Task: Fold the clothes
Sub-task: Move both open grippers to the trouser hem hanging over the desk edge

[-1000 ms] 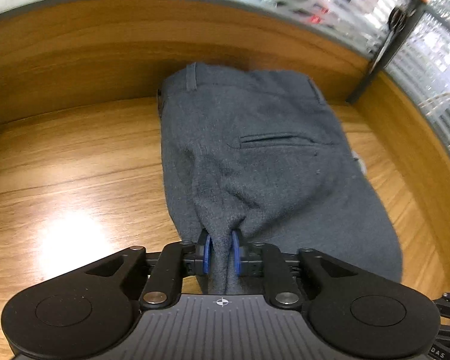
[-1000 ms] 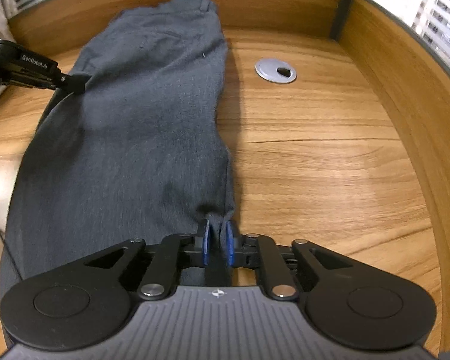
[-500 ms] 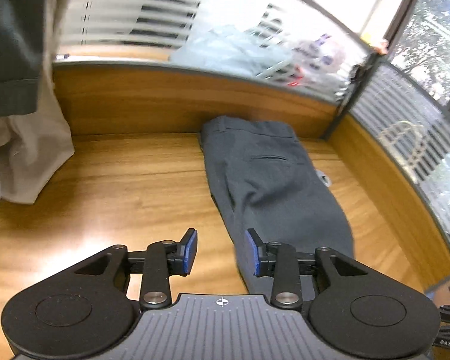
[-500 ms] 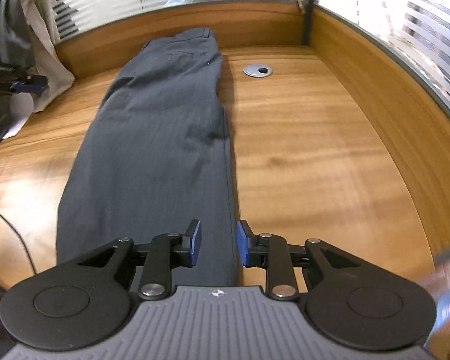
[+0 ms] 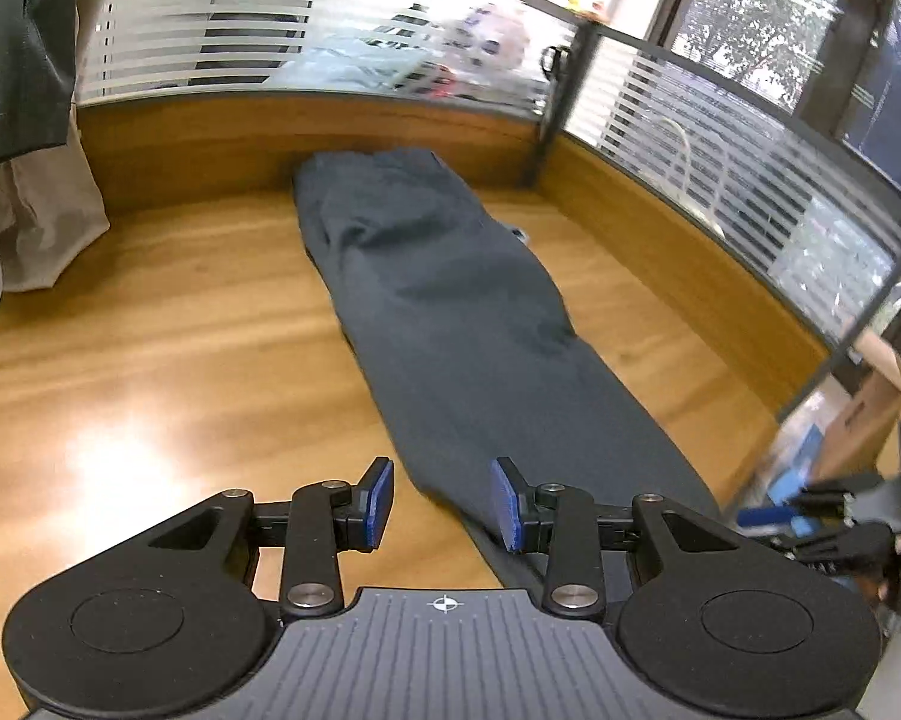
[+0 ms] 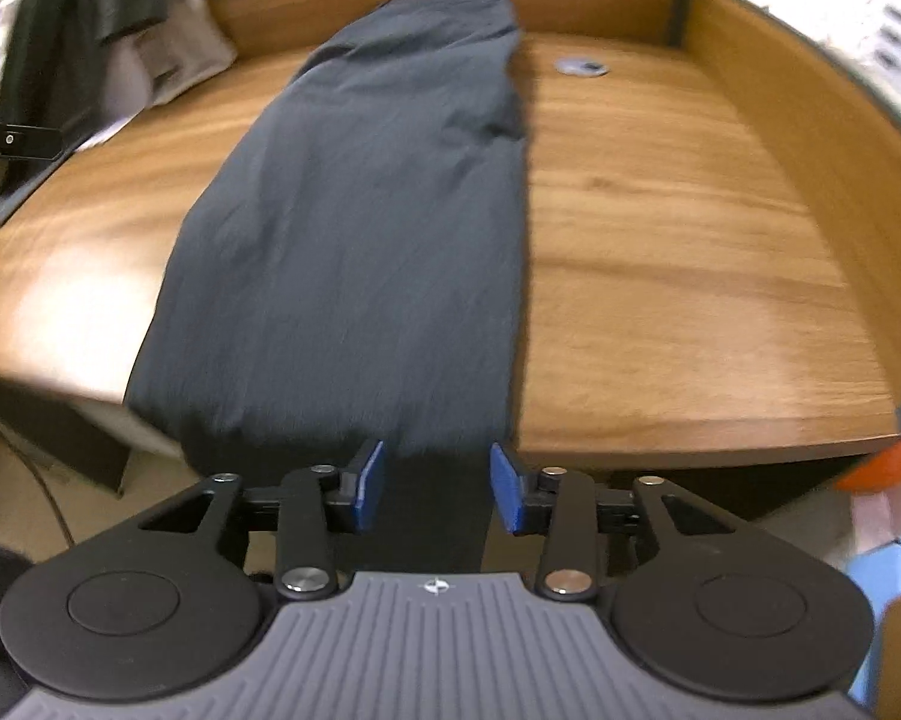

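Dark grey trousers (image 5: 450, 300) lie stretched lengthwise on the wooden desk (image 5: 168, 360), waistband at the far wall. In the right wrist view the trousers (image 6: 354, 228) run to the desk's front edge, and the leg ends hang over it. My left gripper (image 5: 443, 504) is open above the trousers' near left edge, its pads clear of the cloth. My right gripper (image 6: 437, 487) hovers over the hanging leg ends. Its jaws are opening; cloth shows behind the gap, but the pads do not press it.
A heap of other clothes (image 6: 108, 30) sits at the desk's back left. A grey cable grommet (image 6: 582, 66) lies right of the waistband. Wooden walls and slatted glass (image 5: 720, 180) ring the desk. Cardboard boxes (image 5: 870, 414) stand beyond its right end.
Both grippers were shut on the trousers' cloth. They have let go, opened and drawn back toward the near end, so the trousers now lie at full length.
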Demonstrator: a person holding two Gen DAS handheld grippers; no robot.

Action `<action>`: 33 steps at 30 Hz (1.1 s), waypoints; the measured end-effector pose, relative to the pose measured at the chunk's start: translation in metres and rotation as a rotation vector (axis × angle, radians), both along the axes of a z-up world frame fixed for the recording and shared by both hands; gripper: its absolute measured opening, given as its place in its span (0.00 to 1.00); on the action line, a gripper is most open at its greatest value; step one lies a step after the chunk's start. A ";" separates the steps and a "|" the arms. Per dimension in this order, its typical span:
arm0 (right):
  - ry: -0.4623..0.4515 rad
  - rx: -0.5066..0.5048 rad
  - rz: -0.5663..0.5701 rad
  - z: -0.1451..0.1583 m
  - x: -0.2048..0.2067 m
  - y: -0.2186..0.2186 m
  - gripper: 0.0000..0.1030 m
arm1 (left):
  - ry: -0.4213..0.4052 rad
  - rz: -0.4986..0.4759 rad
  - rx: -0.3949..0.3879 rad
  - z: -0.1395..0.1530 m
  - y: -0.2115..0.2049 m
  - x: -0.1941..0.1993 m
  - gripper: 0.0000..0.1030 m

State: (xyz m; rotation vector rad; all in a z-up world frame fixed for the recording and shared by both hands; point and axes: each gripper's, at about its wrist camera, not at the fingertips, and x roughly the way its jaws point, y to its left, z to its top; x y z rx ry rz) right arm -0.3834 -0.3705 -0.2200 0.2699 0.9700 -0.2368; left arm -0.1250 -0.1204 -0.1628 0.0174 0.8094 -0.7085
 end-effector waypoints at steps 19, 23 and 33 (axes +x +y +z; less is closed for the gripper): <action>-0.012 0.069 0.256 -0.017 0.000 -0.030 0.43 | 0.085 0.032 0.119 -0.121 -0.098 -0.103 0.35; 0.001 0.070 0.234 -0.024 0.006 -0.033 0.41 | 0.072 0.032 0.127 -0.123 -0.100 -0.097 0.36; 0.044 0.080 0.180 -0.037 0.012 -0.034 0.06 | 0.070 -0.018 0.186 -0.143 -0.117 -0.082 0.35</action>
